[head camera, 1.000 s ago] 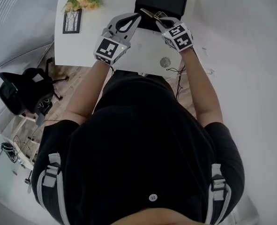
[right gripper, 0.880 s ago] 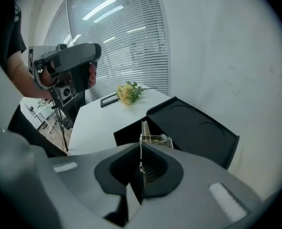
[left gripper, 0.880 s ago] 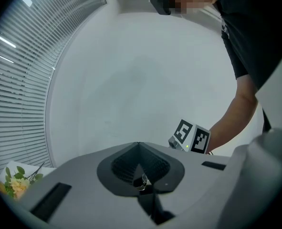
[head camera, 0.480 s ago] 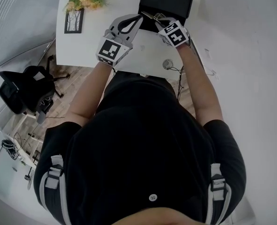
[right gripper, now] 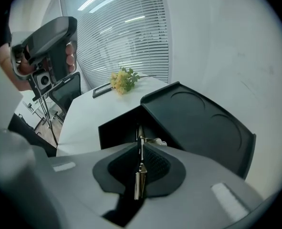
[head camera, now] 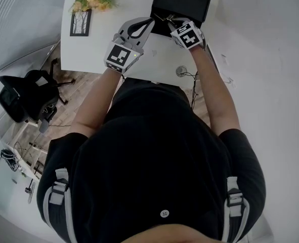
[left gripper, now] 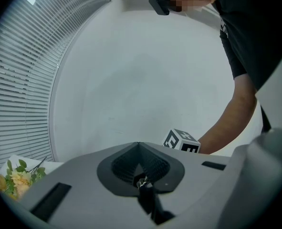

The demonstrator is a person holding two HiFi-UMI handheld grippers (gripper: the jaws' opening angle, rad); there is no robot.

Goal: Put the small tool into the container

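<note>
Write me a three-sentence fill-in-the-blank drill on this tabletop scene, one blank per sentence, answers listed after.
The right gripper, shut on the small tool, points at a ____ container.
The container's lid stands ____.
The flowers lie on a ____ table.
Missing words: black; open; white.
</note>
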